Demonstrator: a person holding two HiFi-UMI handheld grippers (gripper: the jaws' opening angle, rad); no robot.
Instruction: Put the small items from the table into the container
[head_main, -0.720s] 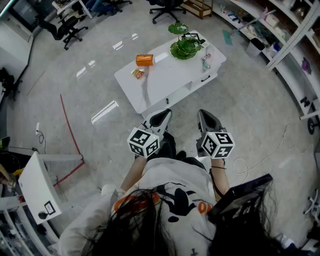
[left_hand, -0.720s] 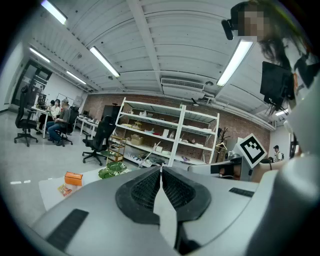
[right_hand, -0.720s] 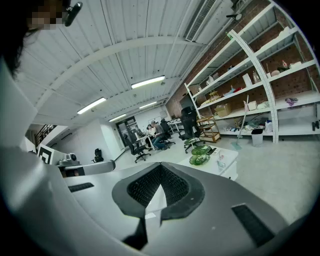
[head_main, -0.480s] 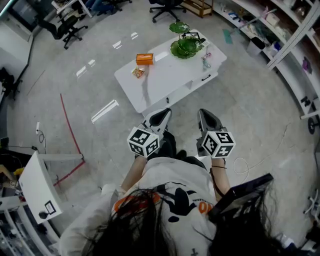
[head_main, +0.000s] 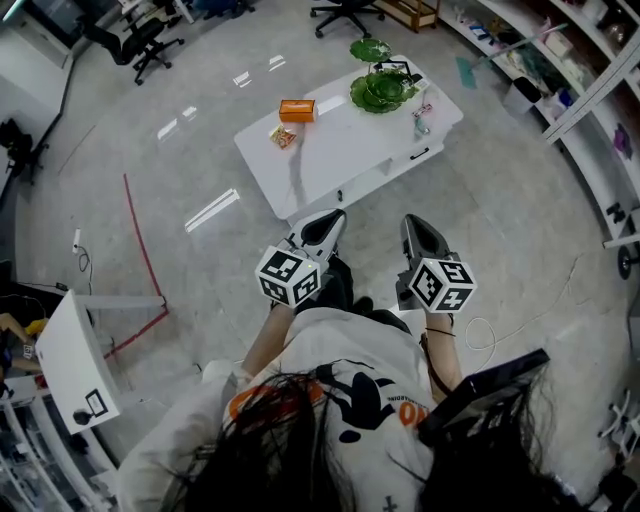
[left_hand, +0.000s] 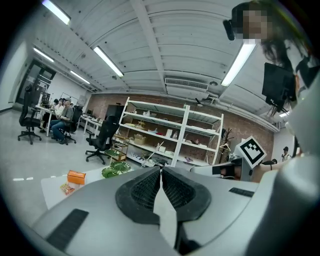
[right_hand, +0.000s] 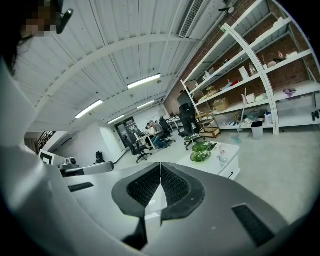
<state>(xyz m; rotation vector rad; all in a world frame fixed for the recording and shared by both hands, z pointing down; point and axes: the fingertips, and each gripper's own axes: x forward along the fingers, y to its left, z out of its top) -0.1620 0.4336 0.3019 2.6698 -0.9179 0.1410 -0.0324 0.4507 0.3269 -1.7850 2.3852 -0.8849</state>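
Clutter waits toward the top of the head view: on the white table (head_main: 340, 160), an orange box (head_main: 297, 110) and a snack packet (head_main: 282, 137) lie up-left of the left gripper (head_main: 322, 232), the green dish (head_main: 381, 91) above the right gripper (head_main: 418, 232), all well apart. Left gripper view: jaws pressed together, empty. Right gripper view: jaws likewise closed on nothing.
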